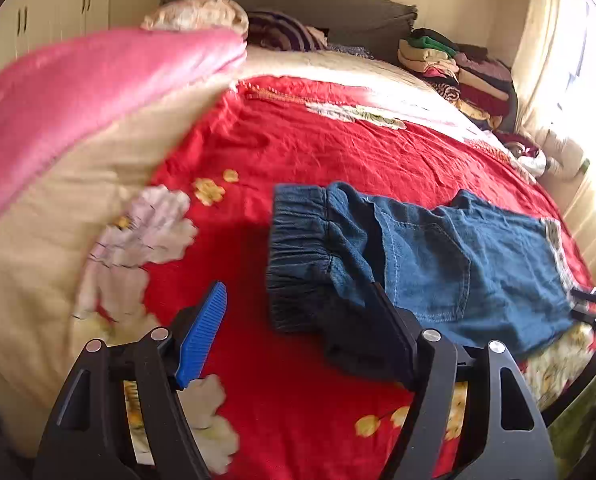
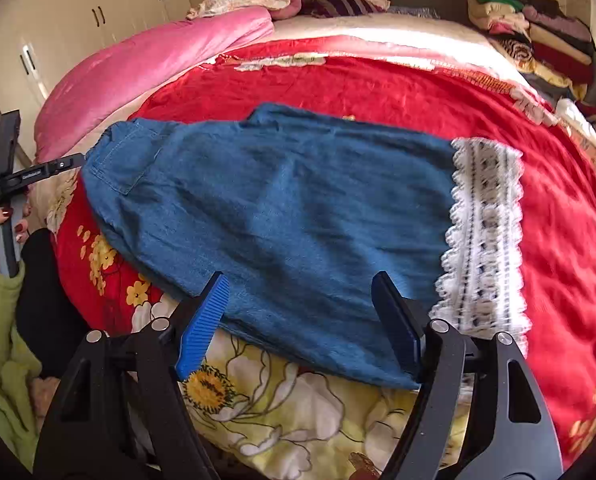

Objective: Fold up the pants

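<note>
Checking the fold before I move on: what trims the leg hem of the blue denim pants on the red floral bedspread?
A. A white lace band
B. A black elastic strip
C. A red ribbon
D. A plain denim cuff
A. In the right wrist view the blue denim pants end in a white lace band with a scalloped edge, lying flat on the red floral bedspread.

Blue denim pants (image 2: 278, 220) with a white lace hem (image 2: 486, 236) lie ahead of the tongs on a red bedspread (image 2: 378, 92) printed with white and yellow flowers; a pink blanket (image 2: 146, 72) lies beyond.
</note>
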Tool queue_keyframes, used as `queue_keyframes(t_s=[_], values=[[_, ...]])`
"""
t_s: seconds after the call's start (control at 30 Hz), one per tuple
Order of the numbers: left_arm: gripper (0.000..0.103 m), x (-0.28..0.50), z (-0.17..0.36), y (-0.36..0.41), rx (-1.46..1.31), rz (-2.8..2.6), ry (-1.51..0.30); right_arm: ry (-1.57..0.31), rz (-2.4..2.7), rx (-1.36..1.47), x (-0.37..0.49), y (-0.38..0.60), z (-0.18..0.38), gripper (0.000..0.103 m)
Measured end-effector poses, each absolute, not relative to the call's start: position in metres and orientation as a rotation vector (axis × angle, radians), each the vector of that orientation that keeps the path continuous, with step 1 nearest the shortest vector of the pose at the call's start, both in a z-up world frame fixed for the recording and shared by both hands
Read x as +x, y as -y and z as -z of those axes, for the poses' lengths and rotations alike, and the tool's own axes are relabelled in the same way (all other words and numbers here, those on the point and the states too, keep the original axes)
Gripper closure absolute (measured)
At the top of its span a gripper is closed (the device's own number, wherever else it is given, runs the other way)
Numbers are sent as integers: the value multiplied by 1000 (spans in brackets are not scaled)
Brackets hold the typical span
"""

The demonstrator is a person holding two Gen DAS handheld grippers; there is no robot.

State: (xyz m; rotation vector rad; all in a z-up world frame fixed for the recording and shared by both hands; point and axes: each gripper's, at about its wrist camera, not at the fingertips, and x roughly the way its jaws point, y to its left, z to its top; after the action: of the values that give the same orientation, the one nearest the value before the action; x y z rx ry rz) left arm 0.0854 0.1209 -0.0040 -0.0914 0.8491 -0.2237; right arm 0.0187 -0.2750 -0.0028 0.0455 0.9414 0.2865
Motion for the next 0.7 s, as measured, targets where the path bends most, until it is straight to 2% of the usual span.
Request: queue_keyframes(t_s=[0.03,0.07,0.2,0.23,0.33,0.37,0.57,0.7], values=[[26,89,8,-121,-119,231,-858,-947,-282,54,18,273,6,36],[25,94,13,-121,-159,240,-870,-953,-273,62,17,275,9,35],[28,108,29,-115,-220,264,-924,-983,-222,113,16,287,21,30],[45,109,31,-111,-211,261,-933,-990,-216,125,16,289,25,30],[60,105,30,-105,-147,243,-912,-1006,-216,144,15,291,32,28],[62,102,28,-106,-137,255,-905,-1007,-216,143,15,291,33,28],[62,93,20,-112,-76,257,-894,-1002,-221,150,12,292,34,26],[57,99,37,-109,-52,236,-927,-1003,-217,145,11,292,37,25]])
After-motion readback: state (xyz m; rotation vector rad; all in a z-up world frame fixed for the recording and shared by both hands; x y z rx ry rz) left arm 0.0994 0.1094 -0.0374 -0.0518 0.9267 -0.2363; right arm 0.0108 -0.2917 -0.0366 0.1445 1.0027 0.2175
